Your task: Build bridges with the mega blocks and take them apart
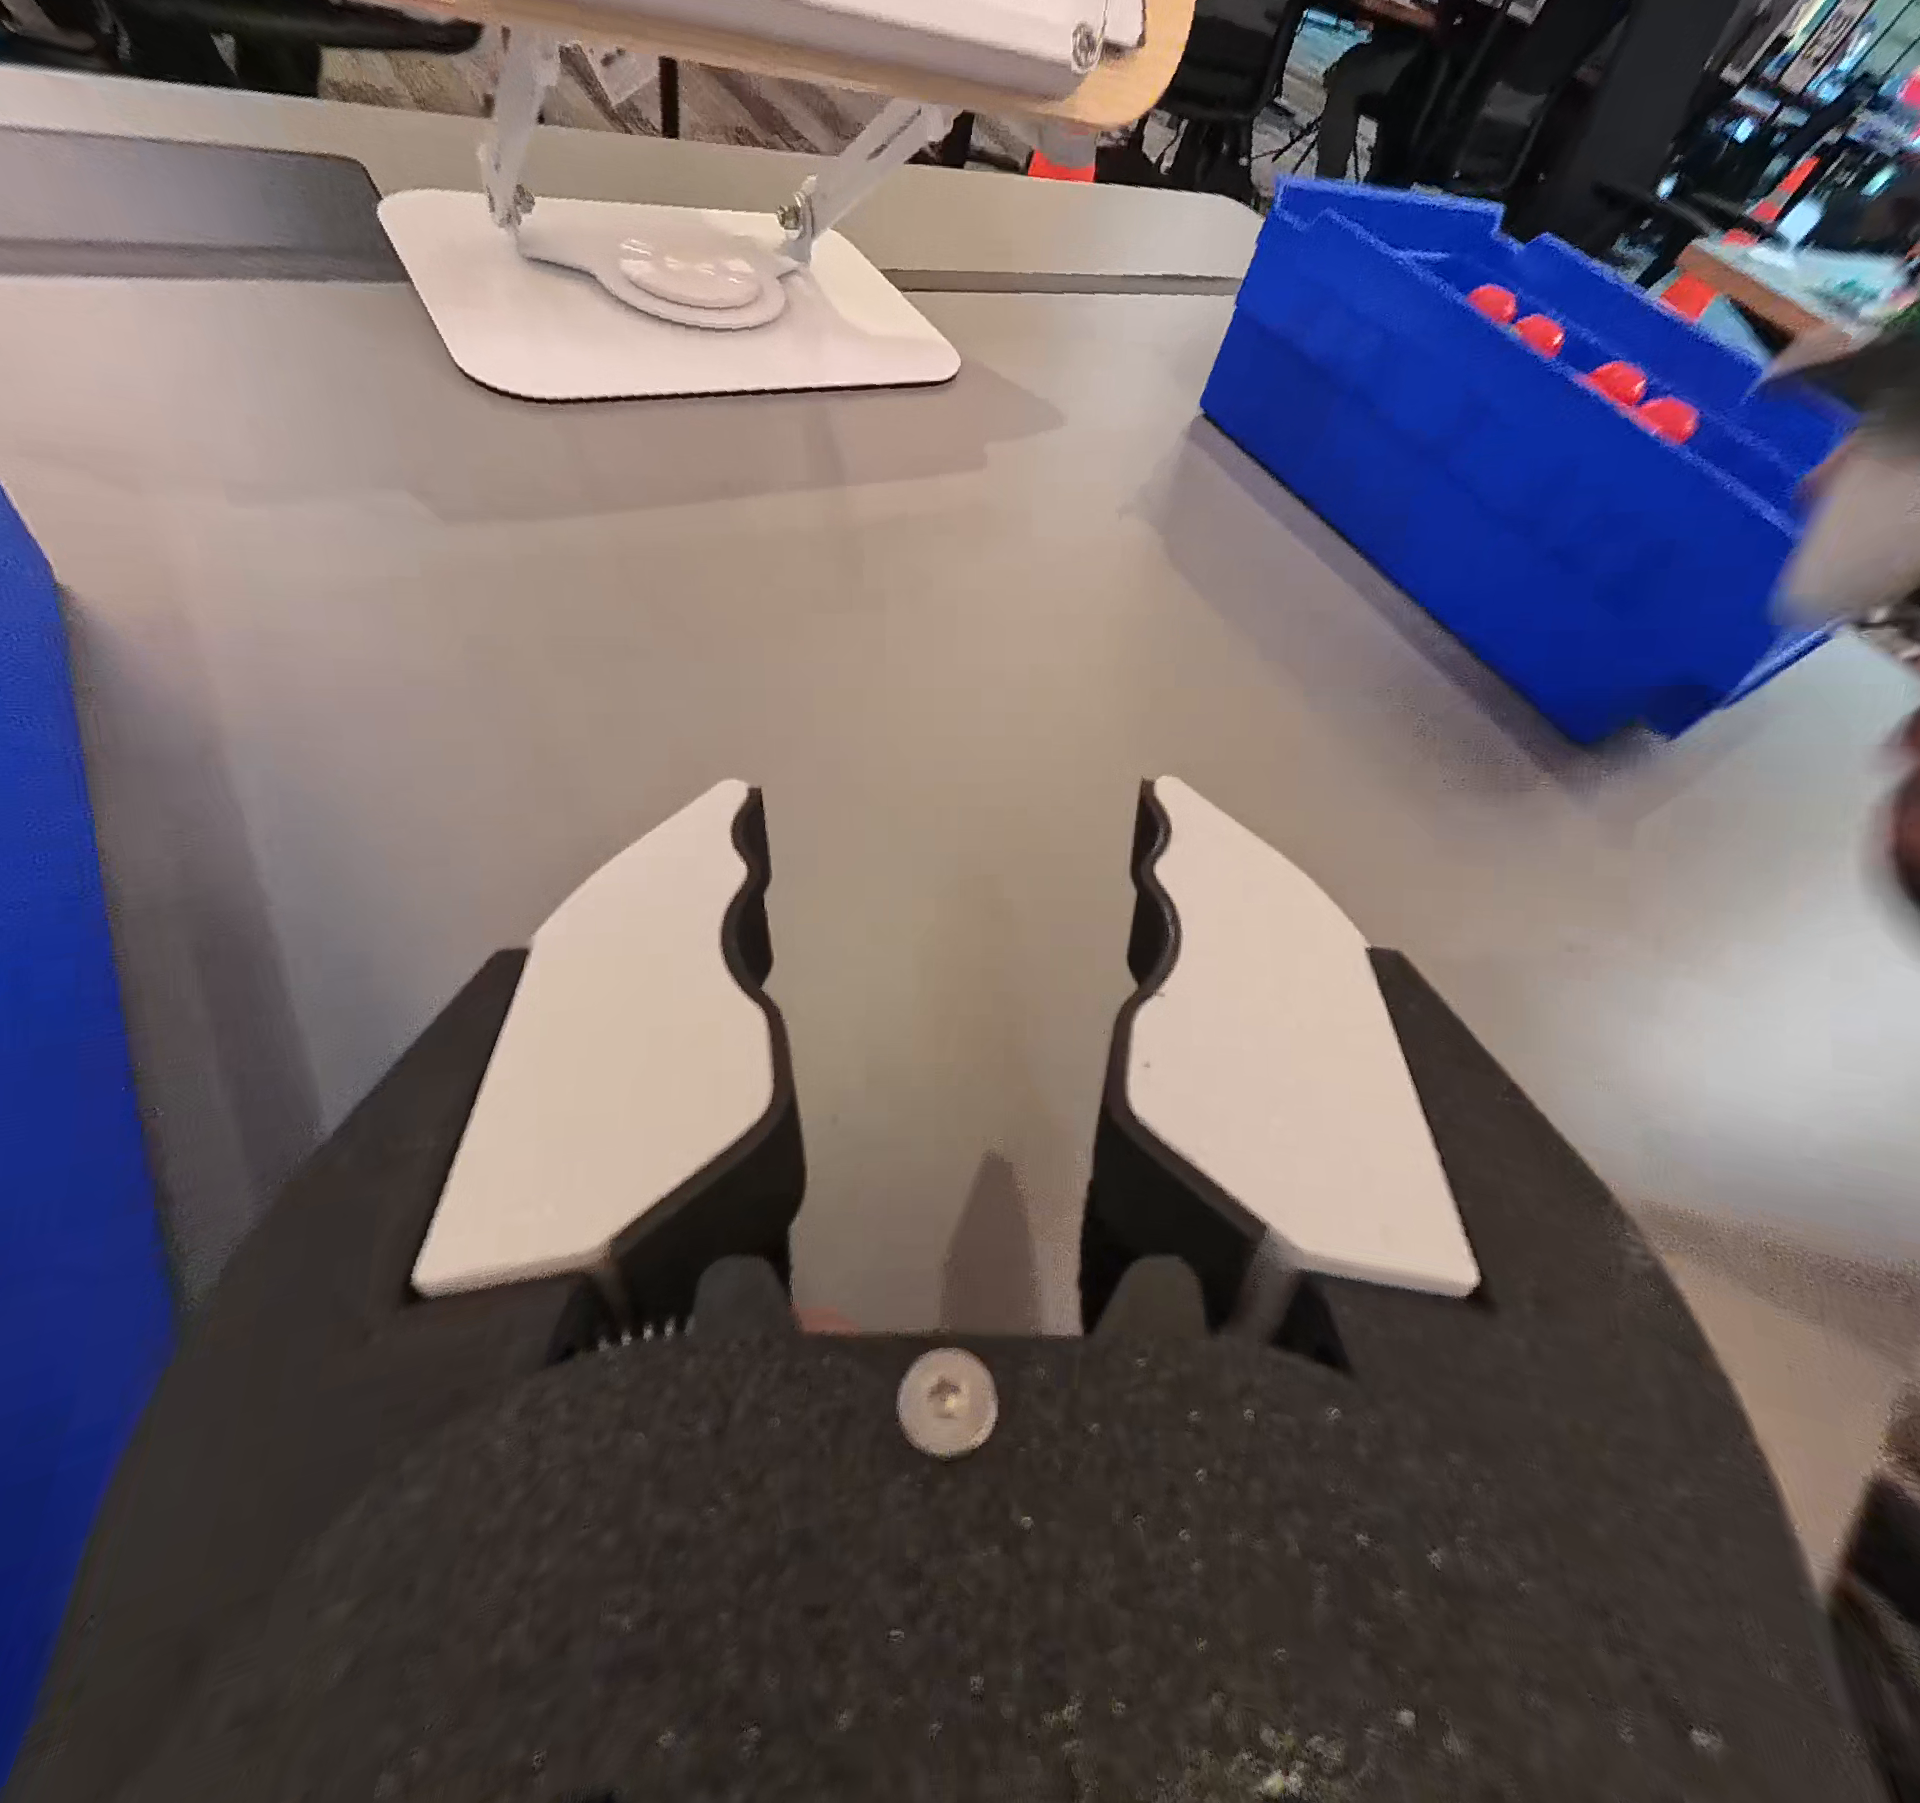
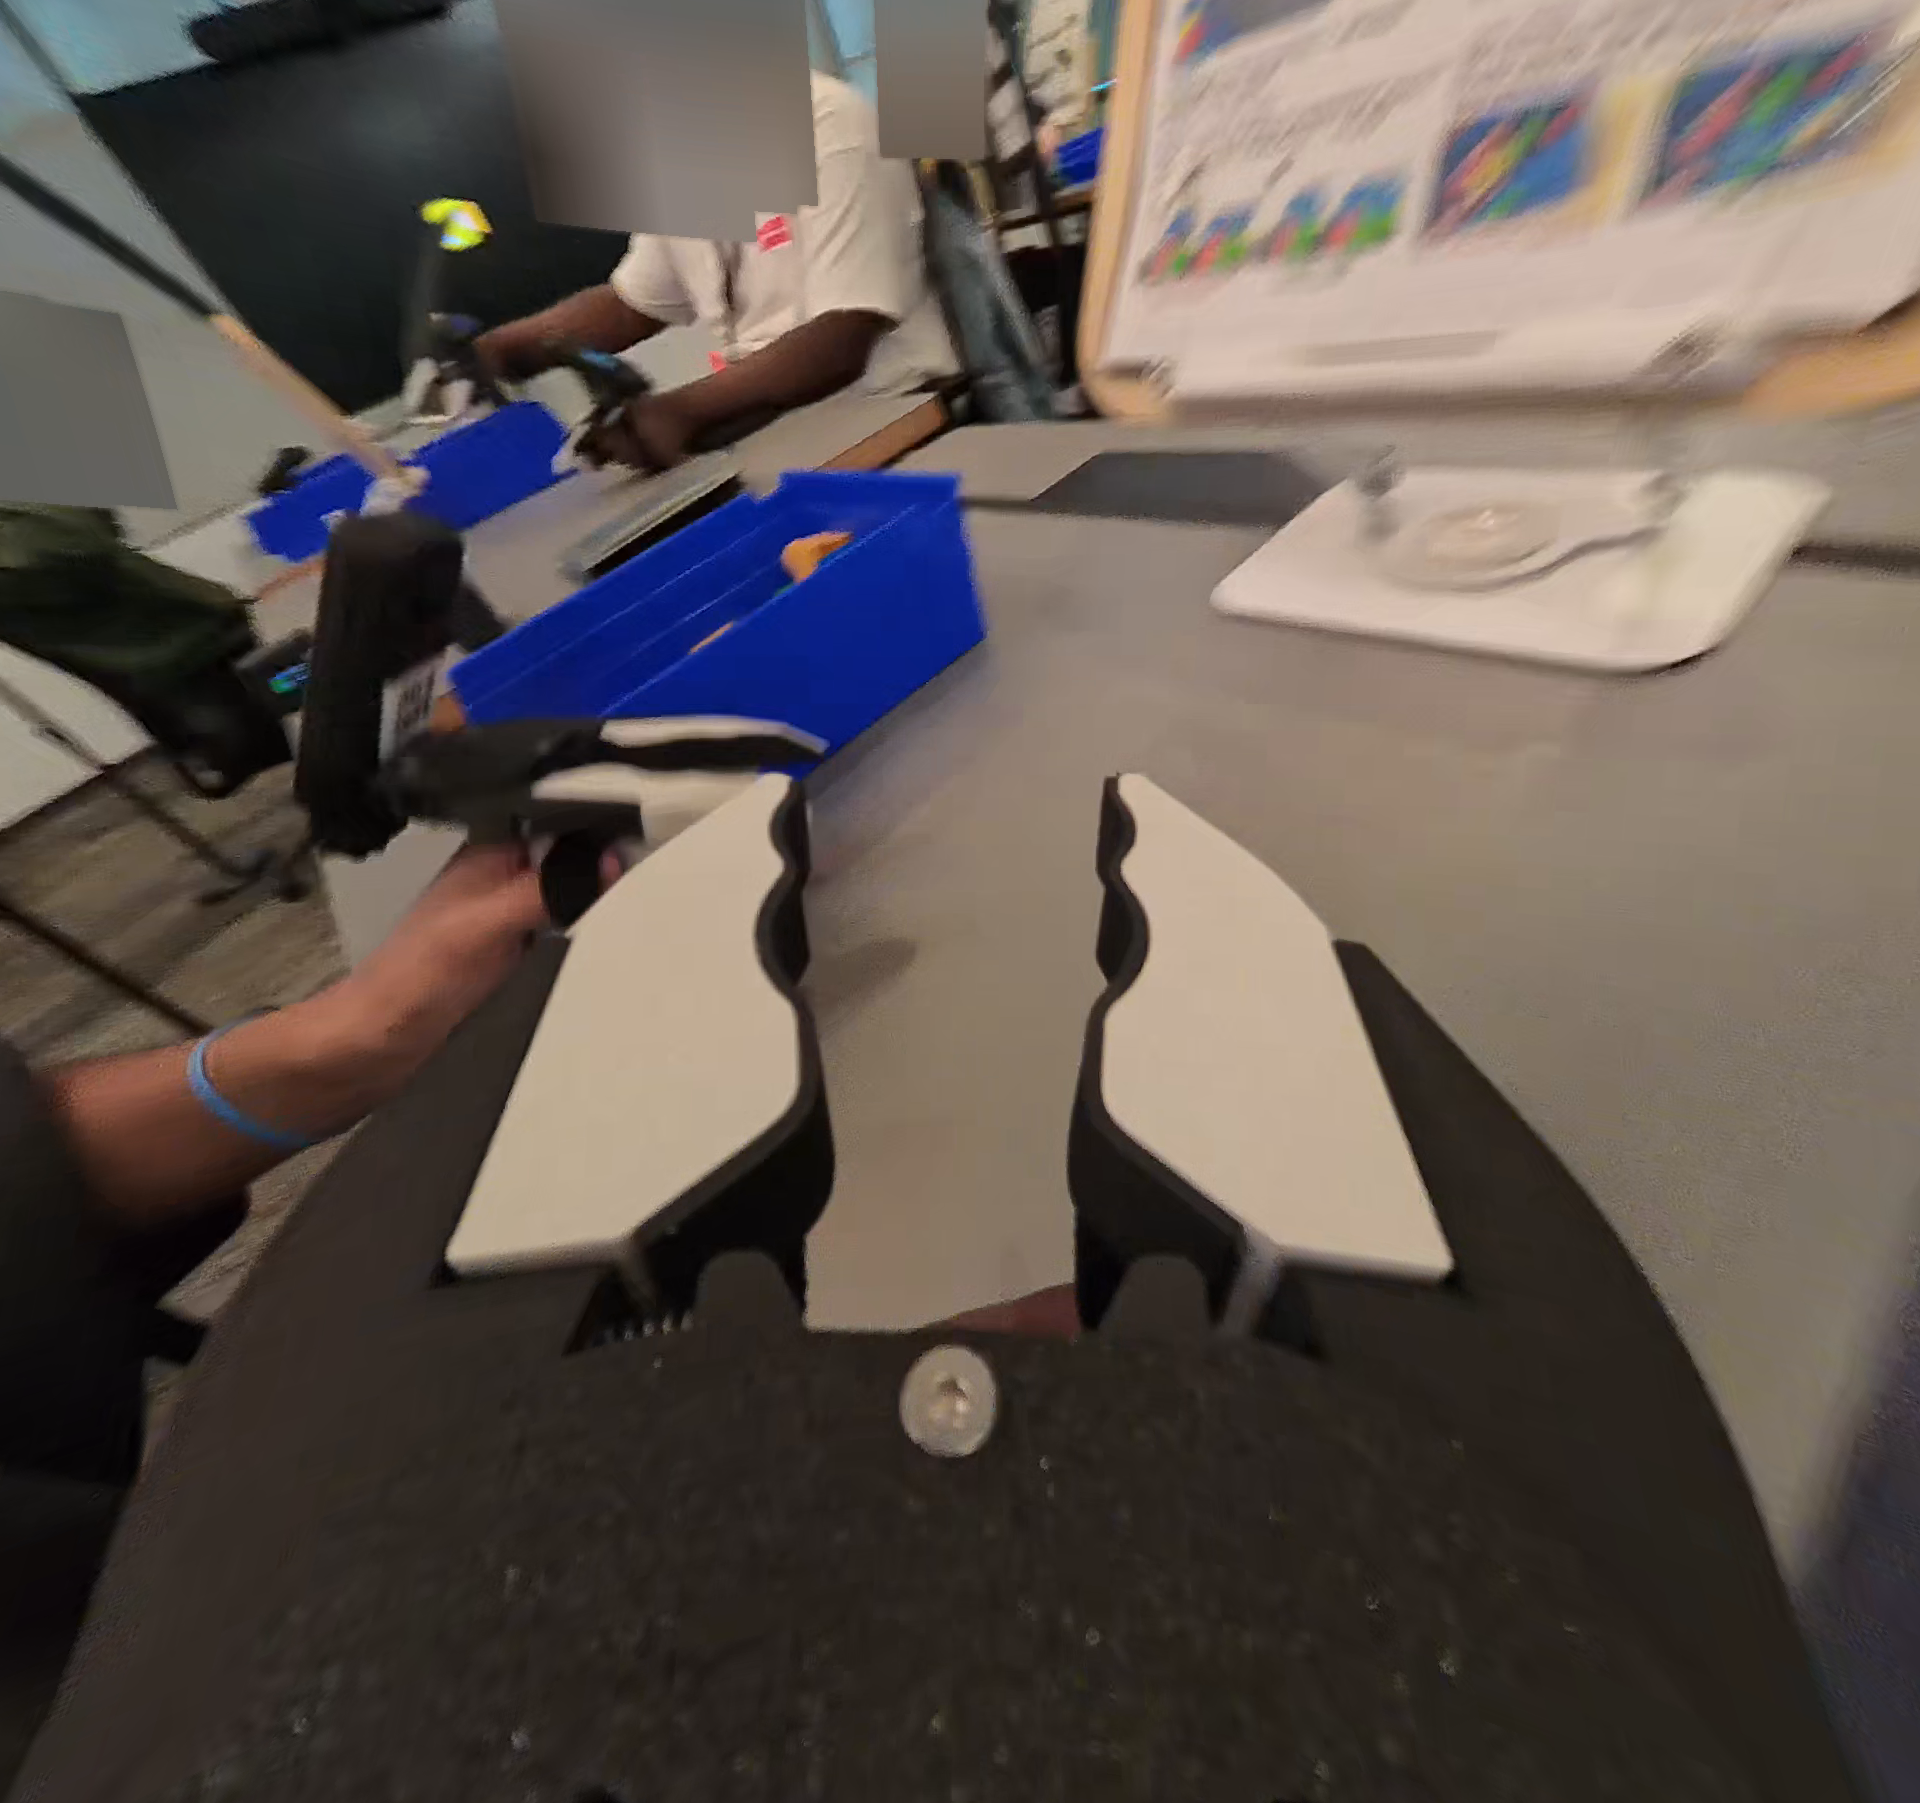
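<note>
On the flat grey table [image 1: 935, 610] no bridge stands yet. Red chunky plastic blocks [image 1: 1590, 371] wait inside the blue plastic bin [image 1: 1455, 506]. Both the left gripper [image 1: 951, 797] and the right gripper [image 2: 951, 792] have wide, empty fingers. All building is left.

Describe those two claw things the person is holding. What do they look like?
Each hand-held gripper, the left and the right, has a rough black speckled body with a silver screw in the middle. Two flat white fingers stick forward, with wavy black inner edges. The person's forearm wears a blue wristband.
</note>
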Tool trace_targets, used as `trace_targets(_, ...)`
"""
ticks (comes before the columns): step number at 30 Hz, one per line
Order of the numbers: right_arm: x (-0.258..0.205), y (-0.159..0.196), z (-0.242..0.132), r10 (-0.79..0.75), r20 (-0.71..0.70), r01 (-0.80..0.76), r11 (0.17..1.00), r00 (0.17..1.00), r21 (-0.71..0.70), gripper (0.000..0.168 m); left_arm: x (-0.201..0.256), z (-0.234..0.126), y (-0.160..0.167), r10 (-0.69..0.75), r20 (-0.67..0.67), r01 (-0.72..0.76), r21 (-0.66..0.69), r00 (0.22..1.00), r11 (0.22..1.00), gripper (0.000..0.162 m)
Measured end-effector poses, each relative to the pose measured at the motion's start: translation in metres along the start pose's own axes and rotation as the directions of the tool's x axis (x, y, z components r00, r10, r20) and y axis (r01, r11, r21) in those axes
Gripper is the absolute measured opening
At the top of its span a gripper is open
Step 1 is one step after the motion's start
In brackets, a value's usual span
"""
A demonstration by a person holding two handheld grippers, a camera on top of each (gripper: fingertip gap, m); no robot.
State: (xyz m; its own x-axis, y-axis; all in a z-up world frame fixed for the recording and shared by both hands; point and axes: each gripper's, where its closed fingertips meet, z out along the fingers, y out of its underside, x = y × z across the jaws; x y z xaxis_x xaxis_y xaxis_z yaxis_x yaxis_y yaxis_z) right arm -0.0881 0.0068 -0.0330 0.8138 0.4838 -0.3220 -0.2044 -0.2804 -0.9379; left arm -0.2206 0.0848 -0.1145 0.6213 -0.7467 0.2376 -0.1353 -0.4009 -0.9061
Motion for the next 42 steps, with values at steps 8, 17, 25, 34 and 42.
trace_targets(8,-0.013,0.067,0.005,0.034,0.029,-0.036,0.998,0.999,0.053,0.052,0.024,-0.036,-0.001,0.061,0.053,-0.063,0.038,0.997,0.997,0.069)
trace_targets(17,-0.016,0.065,0.004,-0.106,-0.004,0.106,0.992,0.994,0.064,0.049,0.034,-0.042,0.014,0.101,0.060,-0.101,-0.005,0.993,0.995,0.068)
trace_targets(25,-0.014,0.069,0.006,-0.091,-0.001,0.091,0.995,0.996,0.042,0.049,0.041,-0.040,0.025,0.099,0.034,-0.097,-0.048,0.995,0.994,0.068)
trace_targets(34,-0.011,0.069,0.007,-0.053,0.014,0.052,0.998,0.998,0.040,0.049,0.050,-0.080,-0.003,0.070,-0.001,-0.070,-0.020,0.998,0.997,0.069)
trace_targets(42,-0.011,0.070,0.008,-0.031,0.033,0.029,0.999,0.999,0.034,0.049,-0.070,-0.159,-0.067,0.081,0.387,-0.059,-0.067,0.919,0.996,0.074)
